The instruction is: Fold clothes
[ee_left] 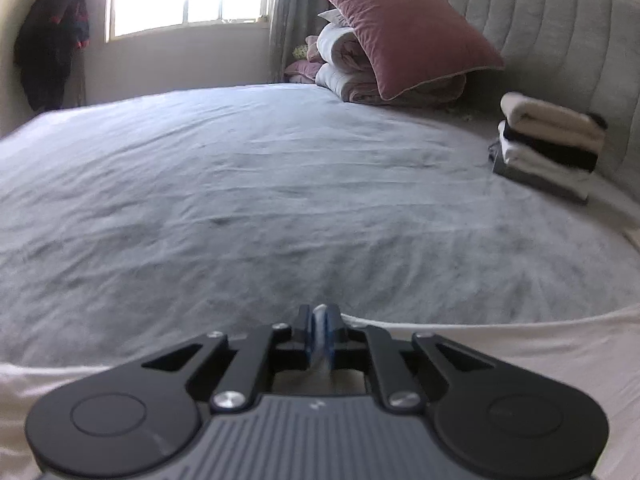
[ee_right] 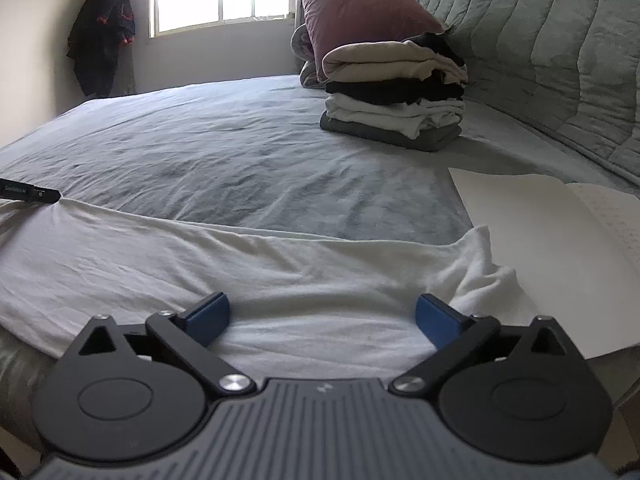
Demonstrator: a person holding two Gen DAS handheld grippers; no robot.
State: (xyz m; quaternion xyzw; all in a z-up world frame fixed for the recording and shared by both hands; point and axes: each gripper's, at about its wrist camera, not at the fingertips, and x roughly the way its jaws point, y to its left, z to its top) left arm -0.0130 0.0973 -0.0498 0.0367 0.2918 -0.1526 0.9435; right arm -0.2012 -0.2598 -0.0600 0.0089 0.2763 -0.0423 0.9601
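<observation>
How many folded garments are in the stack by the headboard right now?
4 visible in the stack: cream on top, black under it, white third, grey at the bottom. Thin layers may be hidden between them.

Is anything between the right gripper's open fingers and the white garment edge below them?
Nothing visible. The right gripper stands open directly over the white garment, only bare cloth between its fingers. The open notebook lies off to the right, its corner under the garment's bunched end.

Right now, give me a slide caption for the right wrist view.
Open right tongs over a white garment on the bed, folded stack behind.
</observation>
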